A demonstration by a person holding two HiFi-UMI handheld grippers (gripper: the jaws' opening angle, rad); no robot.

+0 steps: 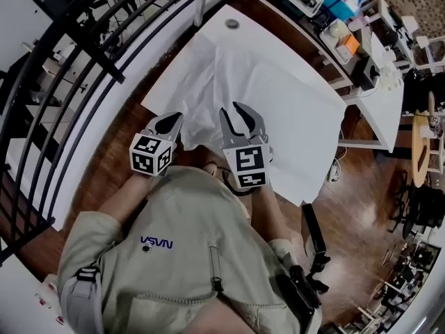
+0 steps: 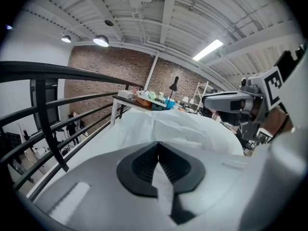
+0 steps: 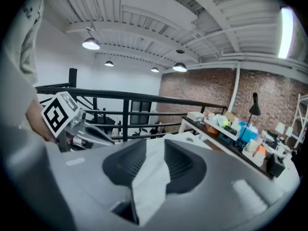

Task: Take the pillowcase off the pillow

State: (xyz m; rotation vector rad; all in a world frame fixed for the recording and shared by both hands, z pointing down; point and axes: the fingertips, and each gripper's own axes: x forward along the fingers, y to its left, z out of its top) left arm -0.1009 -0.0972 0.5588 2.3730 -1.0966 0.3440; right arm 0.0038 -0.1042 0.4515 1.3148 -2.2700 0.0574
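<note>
Head view: white pillowcase (image 1: 278,96) spread on the table (image 1: 215,30) at centre frame, left gripper (image 1: 169,125) and right gripper (image 1: 241,120) at its lower edge

Left gripper view: jaws closed, pinching a fold of pillowcase (image 2: 183,129)

Right gripper view: jaws apart, loose pillowcase (image 3: 151,177) lying between them

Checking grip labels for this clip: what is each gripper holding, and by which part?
The left gripper is shut on the near edge of the pillowcase. The right gripper holds nothing: its jaws stand apart with cloth loose between them.
</note>
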